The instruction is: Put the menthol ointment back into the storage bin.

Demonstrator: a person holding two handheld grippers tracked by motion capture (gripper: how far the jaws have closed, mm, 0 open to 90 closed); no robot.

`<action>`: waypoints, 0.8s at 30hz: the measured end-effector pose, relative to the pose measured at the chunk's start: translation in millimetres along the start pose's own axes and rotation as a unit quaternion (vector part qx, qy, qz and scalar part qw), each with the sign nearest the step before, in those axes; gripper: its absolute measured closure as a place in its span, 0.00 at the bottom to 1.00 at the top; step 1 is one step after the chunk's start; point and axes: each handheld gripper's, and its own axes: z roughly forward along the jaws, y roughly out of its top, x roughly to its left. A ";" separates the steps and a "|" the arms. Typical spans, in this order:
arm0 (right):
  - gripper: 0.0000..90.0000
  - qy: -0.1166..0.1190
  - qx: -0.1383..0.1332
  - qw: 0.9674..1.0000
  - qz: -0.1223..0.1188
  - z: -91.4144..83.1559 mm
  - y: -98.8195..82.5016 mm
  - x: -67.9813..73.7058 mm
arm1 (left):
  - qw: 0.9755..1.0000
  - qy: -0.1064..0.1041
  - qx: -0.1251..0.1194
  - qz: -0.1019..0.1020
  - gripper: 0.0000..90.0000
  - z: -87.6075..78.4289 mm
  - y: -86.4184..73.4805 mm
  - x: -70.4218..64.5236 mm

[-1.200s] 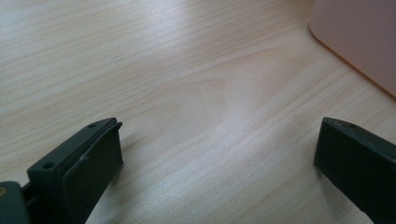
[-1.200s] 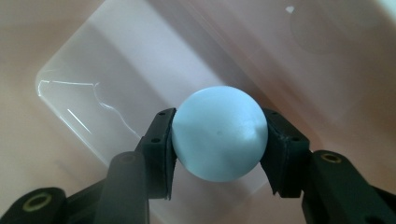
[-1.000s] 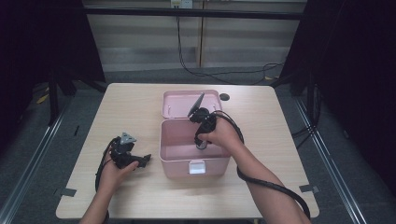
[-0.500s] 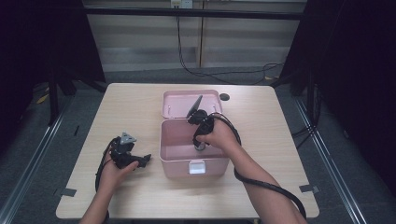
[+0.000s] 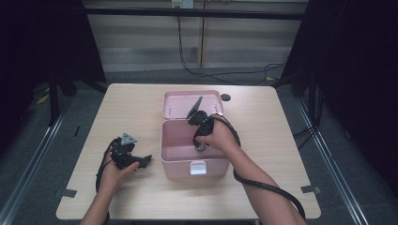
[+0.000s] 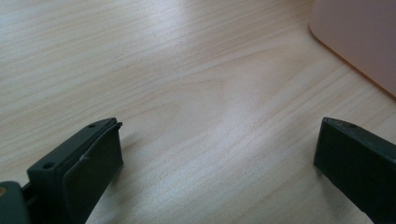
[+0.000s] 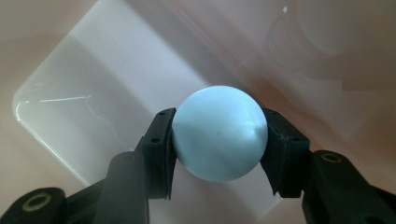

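A pink box (image 5: 178, 161) with its lid (image 5: 180, 104) swung back stands in the middle of the table. My right gripper (image 5: 201, 146) reaches down into the box. In the right gripper view that gripper (image 7: 218, 135) is shut on a pale blue ball (image 7: 219, 133), both pads pressed on its sides, above the box's pale pink floor (image 7: 93, 84). My left gripper (image 5: 143, 161) rests low on the table left of the box, pointing toward it. In the left gripper view its jaws stand wide apart, so the gripper (image 6: 219, 144) is open with bare wood between them and a corner of the pink box (image 6: 359, 42) ahead.
The wooden table (image 5: 126, 108) has free room on both sides of the box. A small dark round spot (image 5: 225, 97) lies behind the lid on the right. A black cable (image 5: 263, 185) trails from the right gripper along the forearm. Dark floor and rails surround the table.
The right gripper has shifted slightly inside the box, the ball still between its pads. The left hand has stayed where it was.
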 end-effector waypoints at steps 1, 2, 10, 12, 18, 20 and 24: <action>0.56 -0.002 0.000 1.000 -0.003 0.3 0.2 -0.1 | 1.000 0.000 -0.001 0.000 0.01 0.1 -0.1 0.0; 0.56 0.000 0.002 1.000 -0.002 0.6 0.5 0.4 | 1.000 -0.001 -0.001 0.000 0.01 0.1 -0.1 0.0; 0.56 -0.001 0.004 1.000 -0.001 5.1 1.8 1.3 | 1.000 0.000 0.000 0.000 0.00 0.0 0.0 0.0; 0.56 -0.004 0.007 1.000 0.002 6.5 1.8 1.7 | 1.000 0.000 -0.001 0.000 0.01 0.1 -0.1 0.0; 0.56 -0.006 0.007 1.000 -0.009 11.9 1.5 2.4 | 1.000 0.000 0.000 0.000 0.01 0.0 -0.1 0.0; 0.56 -0.006 0.003 1.000 -0.008 12.9 1.2 2.2 | 1.000 -0.001 -0.001 0.000 0.01 0.2 -0.1 0.0; 0.55 -0.004 0.002 1.000 0.001 13.9 1.0 2.6 | 1.000 -0.001 -0.001 0.000 0.01 0.1 -0.1 0.0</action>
